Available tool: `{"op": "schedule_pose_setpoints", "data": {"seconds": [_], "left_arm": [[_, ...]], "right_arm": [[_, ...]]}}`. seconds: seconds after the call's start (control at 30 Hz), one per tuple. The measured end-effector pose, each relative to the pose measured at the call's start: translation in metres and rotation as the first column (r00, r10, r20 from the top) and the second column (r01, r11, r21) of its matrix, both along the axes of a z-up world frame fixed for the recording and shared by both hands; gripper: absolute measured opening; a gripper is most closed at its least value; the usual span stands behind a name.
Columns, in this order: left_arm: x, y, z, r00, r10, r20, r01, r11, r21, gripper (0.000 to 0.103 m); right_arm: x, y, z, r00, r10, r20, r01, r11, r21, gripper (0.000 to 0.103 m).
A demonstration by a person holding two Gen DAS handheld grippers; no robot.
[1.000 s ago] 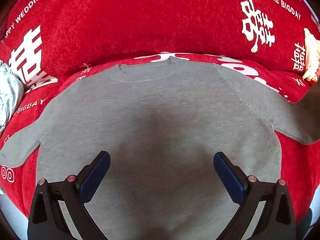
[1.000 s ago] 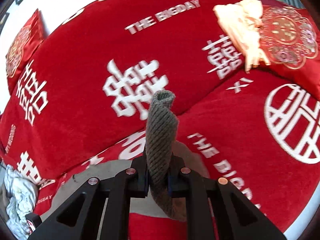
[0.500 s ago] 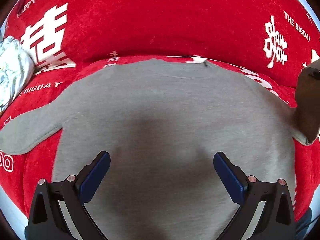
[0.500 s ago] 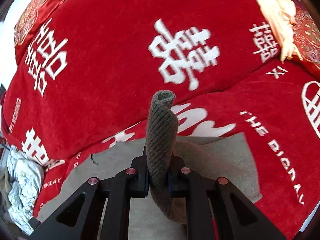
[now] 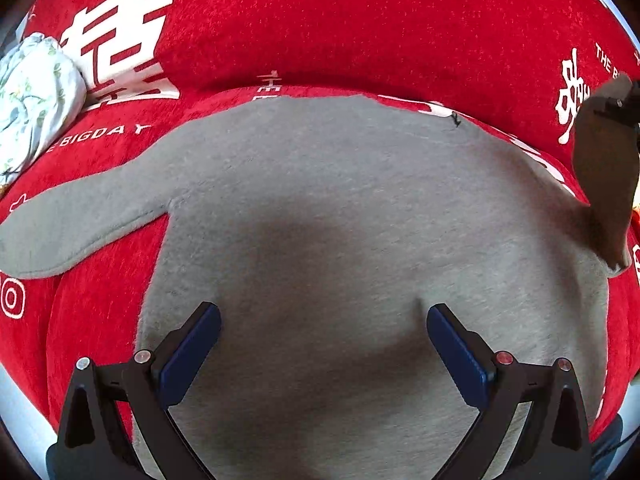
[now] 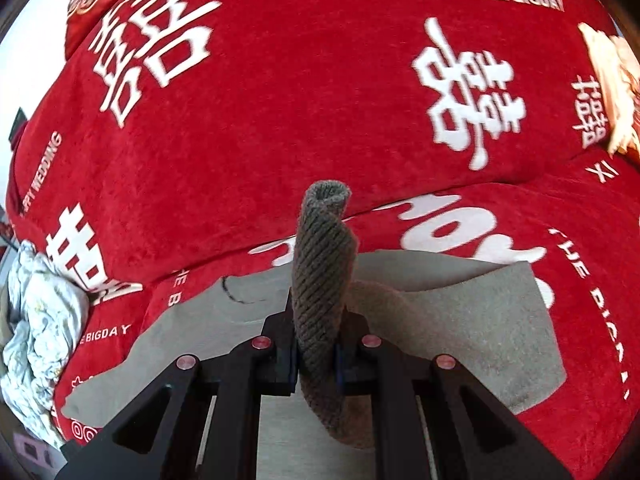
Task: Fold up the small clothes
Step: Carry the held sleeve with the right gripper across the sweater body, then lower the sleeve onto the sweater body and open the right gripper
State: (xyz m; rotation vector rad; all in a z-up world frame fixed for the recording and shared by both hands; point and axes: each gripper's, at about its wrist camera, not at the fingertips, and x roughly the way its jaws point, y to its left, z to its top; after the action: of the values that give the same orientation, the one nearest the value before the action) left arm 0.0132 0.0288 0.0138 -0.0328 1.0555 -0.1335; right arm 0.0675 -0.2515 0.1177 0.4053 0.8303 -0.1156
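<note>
A small grey sweatshirt [image 5: 328, 208] lies spread flat on a red sofa seat. Its left sleeve [image 5: 80, 216] stretches out to the left. My left gripper [image 5: 323, 336] hovers just over the lower body of the sweatshirt, jaws wide open with nothing between them. In the right wrist view my right gripper [image 6: 316, 356] is shut on the ribbed cuff [image 6: 322, 264] of the right sleeve, which stands up between the pads. The lifted sleeve [image 5: 604, 184] hangs at the right edge of the left wrist view, and the sweatshirt's body [image 6: 472, 320] lies below the right gripper.
The red sofa cover [image 6: 280, 120] carries white characters and "THE BIGDAY" print; its backrest rises right behind the sweatshirt. A crumpled white floral cloth [image 5: 32, 96] lies at the left. A cream fringed item [image 6: 612, 80] sits at the far right.
Both grippers have moved left across the sofa. The right gripper has carried the pinched sleeve cuff in over the sweatshirt's body. The left gripper stays open.
</note>
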Motion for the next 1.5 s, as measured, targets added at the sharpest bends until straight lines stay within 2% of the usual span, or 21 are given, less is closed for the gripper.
{"op": "schedule_pose_setpoints", "data": {"seconds": [0.4,0.7,1.03,1.27,1.5], "left_arm": [[-0.001,0.018,0.001,1.000,0.016,0.010,-0.016,1.000,-0.015,0.103],[-0.004,0.038,0.002,0.999,0.039,0.018,-0.038,0.999,-0.012,0.103],[-0.013,0.056,0.019,0.997,0.058,0.046,-0.056,0.997,-0.046,0.103],[-0.020,0.070,0.032,0.995,0.074,0.065,-0.069,0.995,-0.078,0.103],[-0.020,0.075,0.030,0.995,0.079,0.053,-0.075,0.994,-0.078,0.103]], "right_arm": [[0.024,0.068,0.003,0.994,0.110,-0.004,-0.110,0.994,-0.028,0.014],[0.038,0.121,-0.007,0.984,0.178,-0.023,-0.179,0.983,-0.043,0.014],[0.053,0.170,-0.027,0.967,0.247,-0.066,-0.251,0.966,-0.065,0.014],[0.056,0.185,-0.049,0.955,0.278,-0.107,-0.285,0.956,-0.062,0.014],[0.056,0.198,-0.074,0.938,0.308,-0.159,-0.323,0.943,-0.081,0.014]]}}
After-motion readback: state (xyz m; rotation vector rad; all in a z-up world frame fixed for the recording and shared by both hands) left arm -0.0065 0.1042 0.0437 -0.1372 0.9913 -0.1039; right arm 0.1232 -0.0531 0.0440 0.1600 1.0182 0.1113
